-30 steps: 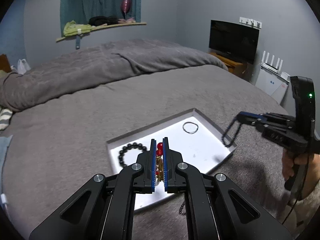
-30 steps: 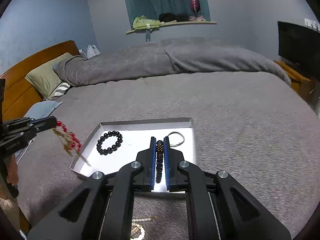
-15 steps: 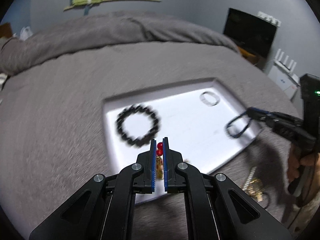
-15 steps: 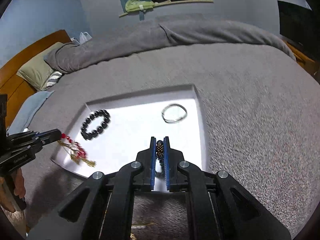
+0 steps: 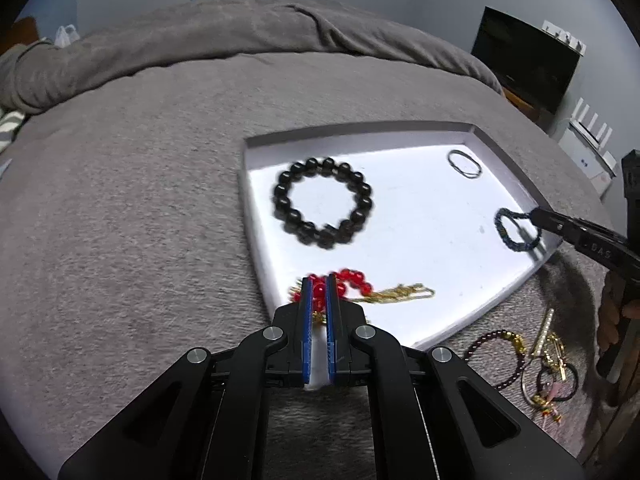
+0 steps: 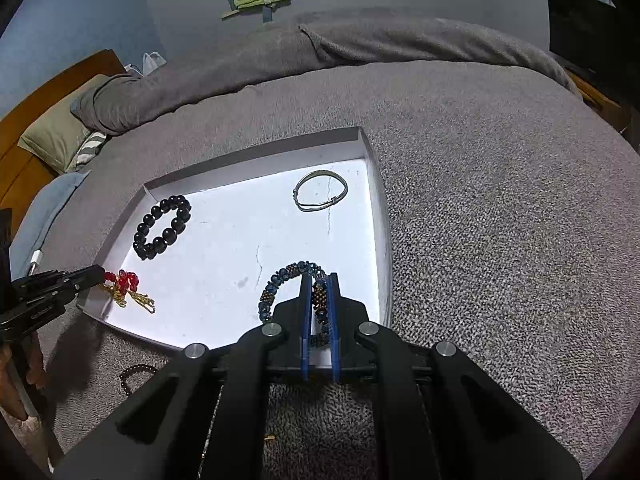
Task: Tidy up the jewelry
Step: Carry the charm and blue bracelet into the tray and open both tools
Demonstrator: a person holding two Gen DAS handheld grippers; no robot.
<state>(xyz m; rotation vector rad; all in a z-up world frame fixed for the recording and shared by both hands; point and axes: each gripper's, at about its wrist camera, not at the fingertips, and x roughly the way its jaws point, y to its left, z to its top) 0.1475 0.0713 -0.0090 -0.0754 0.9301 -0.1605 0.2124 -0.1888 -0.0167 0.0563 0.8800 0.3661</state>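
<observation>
A shallow white tray (image 5: pixel 400 130) (image 6: pixel 378 184) lies on the grey bed. My left gripper (image 5: pixel 319 280) (image 6: pixel 100 276) is shut on a red bead and gold chain bracelet (image 5: pixel 352 280) (image 6: pixel 126 282), whose loose end rests on the tray's near left corner. My right gripper (image 6: pixel 320 278) (image 5: pixel 534 214) is shut on a blue and bronze beaded bracelet (image 6: pixel 286 276) (image 5: pixel 514 228), which touches the tray floor near the right edge. A black bead bracelet (image 5: pixel 324 202) (image 6: pixel 162 226) and a thin silver bangle (image 5: pixel 464 163) (image 6: pixel 320 196) lie in the tray.
Loose jewelry (image 5: pixel 536 364) lies in a heap on the blanket in front of the tray, with a dark bead bracelet (image 6: pixel 136 374) among it. A rolled grey duvet (image 6: pixel 320 52) runs across the far side. A television (image 5: pixel 524 60) stands to the right.
Both grippers have come down toward the tray with their bracelets. The red bracelet and the blue one hung in the air; now each touches the tray floor.
</observation>
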